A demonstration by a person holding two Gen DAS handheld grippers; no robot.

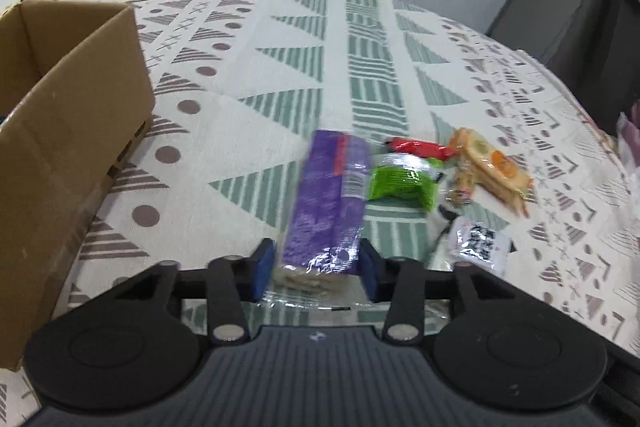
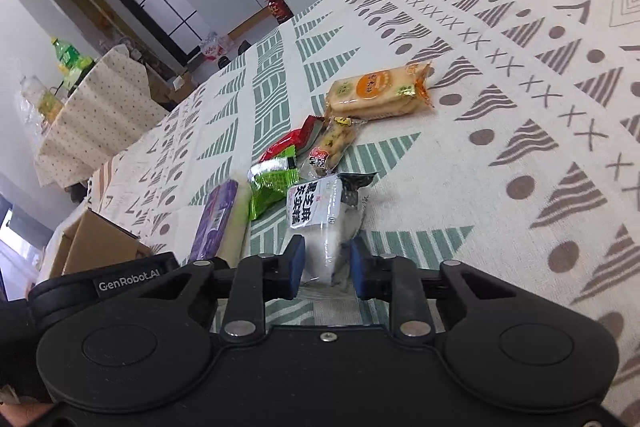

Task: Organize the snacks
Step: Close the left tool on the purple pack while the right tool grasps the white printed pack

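My left gripper (image 1: pixel 318 267) is shut on a long purple snack pack (image 1: pixel 326 203), held lifted and blurred above the patterned tablecloth (image 1: pixel 280 39). That purple snack pack (image 2: pixel 216 219) also shows in the right wrist view. My right gripper (image 2: pixel 326 265) is shut on the near end of a white packet with black characters (image 2: pixel 320 211). On the cloth lie a green packet (image 1: pixel 402 183) (image 2: pixel 272 183), a red packet (image 1: pixel 416 147) (image 2: pixel 292 143), a small biscuit packet (image 2: pixel 334 143) and an orange rice cracker pack (image 1: pixel 496 167) (image 2: pixel 380 93).
An open brown cardboard box (image 1: pixel 68 131) (image 2: pixel 96 247) stands at the left on the table. A second table with a dotted cloth (image 2: pixel 96 115) and bottles is beyond. The far part of the tablecloth carries nothing.
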